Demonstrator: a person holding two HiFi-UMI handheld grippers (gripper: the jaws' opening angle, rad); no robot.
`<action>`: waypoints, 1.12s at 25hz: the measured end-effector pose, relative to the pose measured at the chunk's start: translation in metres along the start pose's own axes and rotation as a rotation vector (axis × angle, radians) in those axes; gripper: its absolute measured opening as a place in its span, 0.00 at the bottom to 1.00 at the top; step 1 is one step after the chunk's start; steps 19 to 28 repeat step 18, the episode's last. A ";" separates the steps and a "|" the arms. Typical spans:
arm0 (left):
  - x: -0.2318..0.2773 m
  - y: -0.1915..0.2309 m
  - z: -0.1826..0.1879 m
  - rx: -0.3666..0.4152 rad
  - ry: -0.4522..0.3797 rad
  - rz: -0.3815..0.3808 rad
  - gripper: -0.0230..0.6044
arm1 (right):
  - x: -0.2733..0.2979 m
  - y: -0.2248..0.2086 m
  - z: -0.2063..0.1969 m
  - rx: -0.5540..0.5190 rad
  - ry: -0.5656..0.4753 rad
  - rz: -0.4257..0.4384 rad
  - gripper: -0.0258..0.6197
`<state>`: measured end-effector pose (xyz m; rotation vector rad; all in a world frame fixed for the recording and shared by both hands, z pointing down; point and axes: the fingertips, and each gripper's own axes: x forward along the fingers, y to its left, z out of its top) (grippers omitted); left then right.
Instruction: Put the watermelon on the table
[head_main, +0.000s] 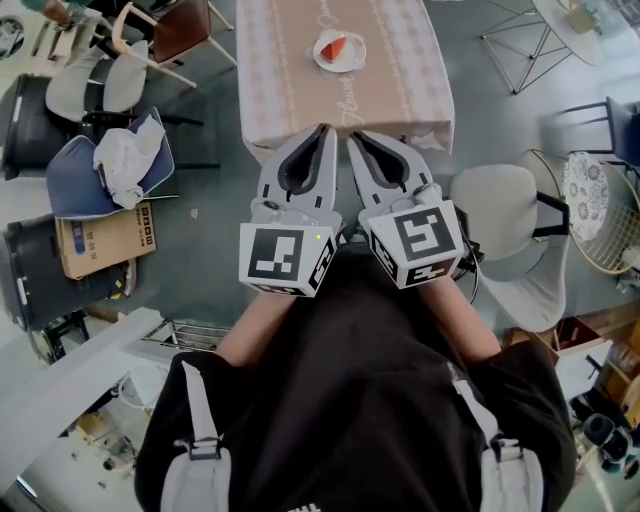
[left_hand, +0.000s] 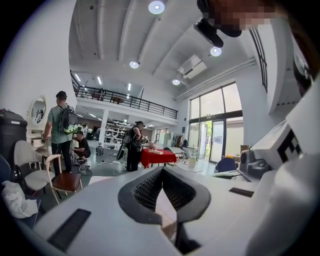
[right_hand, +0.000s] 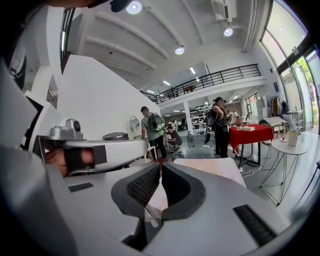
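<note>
A red watermelon slice (head_main: 333, 47) lies on a white plate (head_main: 351, 62) on the long table (head_main: 290, 80) with the beige patterned cloth, ahead of me in the head view. My left gripper (head_main: 325, 130) and right gripper (head_main: 353, 136) are held side by side at the table's near edge, well short of the plate. Both have their jaws shut, with nothing between them. In the left gripper view the left gripper (left_hand: 161, 169) points level across the hall, and the right gripper (right_hand: 161, 165) does the same in its own view; neither view shows the watermelon.
A blue chair with a crumpled cloth (head_main: 105, 165) and a cardboard box (head_main: 105, 238) stand at the left. A grey chair (head_main: 505, 215) and a wicker chair (head_main: 592, 200) stand at the right. Several people (right_hand: 152, 130) stand near a red-clothed table (right_hand: 247, 135) far off.
</note>
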<state>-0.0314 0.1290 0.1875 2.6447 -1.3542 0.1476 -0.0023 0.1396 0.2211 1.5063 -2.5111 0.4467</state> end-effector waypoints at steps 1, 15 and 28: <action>0.000 -0.001 0.001 0.002 -0.002 0.001 0.05 | 0.000 0.001 0.001 -0.002 -0.003 0.005 0.08; 0.007 -0.001 0.004 -0.004 -0.012 0.025 0.05 | 0.001 -0.001 0.009 -0.035 -0.018 0.027 0.08; 0.008 -0.002 0.004 -0.005 -0.013 0.025 0.05 | 0.001 -0.001 0.009 -0.042 -0.018 0.030 0.08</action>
